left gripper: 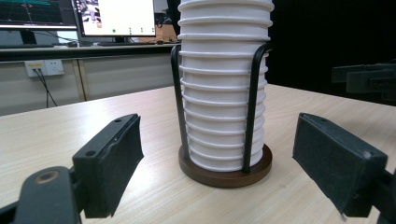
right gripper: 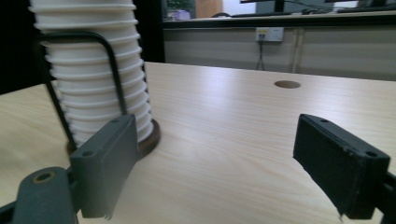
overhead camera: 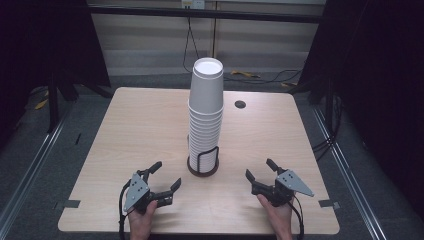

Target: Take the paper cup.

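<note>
Pale wood-grain worktop (overhead camera: 150,130), dark curtained room; white cup stack (left gripper: 223,93) stands ahead of both released jaws, left gripper (overhead camera: 161,176), right gripper (overhead camera: 261,170)

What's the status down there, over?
Left gripper and right gripper open, empty, resting low on table. Cup stack upright in holder, untouched. Nothing in the way.
</note>
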### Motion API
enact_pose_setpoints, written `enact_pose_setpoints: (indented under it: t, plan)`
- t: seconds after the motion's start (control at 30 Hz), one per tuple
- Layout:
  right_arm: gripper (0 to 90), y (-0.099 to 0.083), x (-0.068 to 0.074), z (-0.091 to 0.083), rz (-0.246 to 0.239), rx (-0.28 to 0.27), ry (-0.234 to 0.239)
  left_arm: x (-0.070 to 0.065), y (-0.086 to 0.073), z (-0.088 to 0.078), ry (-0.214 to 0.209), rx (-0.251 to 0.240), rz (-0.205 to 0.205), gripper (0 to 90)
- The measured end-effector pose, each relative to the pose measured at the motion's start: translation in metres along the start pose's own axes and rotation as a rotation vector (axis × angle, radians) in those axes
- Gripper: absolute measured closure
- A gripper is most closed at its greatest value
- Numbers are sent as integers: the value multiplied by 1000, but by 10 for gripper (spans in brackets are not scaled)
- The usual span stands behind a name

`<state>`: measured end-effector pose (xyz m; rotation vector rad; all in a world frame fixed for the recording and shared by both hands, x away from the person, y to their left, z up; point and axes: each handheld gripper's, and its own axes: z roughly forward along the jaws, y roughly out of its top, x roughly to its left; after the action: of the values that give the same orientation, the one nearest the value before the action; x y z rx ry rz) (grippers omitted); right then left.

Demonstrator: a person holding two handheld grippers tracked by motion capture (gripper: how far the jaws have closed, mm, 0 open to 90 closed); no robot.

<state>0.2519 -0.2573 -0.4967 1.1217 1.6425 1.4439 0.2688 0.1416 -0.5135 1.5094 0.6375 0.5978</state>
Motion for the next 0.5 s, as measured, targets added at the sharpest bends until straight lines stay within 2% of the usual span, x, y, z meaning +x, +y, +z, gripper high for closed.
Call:
enact_pose_setpoints:
  t: [0.1,0.13,0.2,0.3,0.37,0.43,0.47,0.5]
  plan:
    - [174,5,3,-2,6,-5,49,0,0,0,-3,-3,-9,155]
    - [174,10,4,-2,21,-14,73,0,0,0,-6,-3,1,155]
    - [173,14,6,-2,-4,-20,95,1,0,0,-5,-3,-9,156]
    - [165,18,7,0,-18,-5,98,2,0,-1,0,-1,-2,156]
    - [164,24,8,2,-3,8,125,0,0,0,-6,-5,-10,156]
    - [147,28,10,4,-15,-3,144,1,0,-1,1,-6,-12,156]
    - [140,30,10,5,-16,-12,154,1,0,-2,18,-10,-13,155]
    - [140,30,10,5,-16,-12,154,1,-1,-2,17,-20,-31,155]
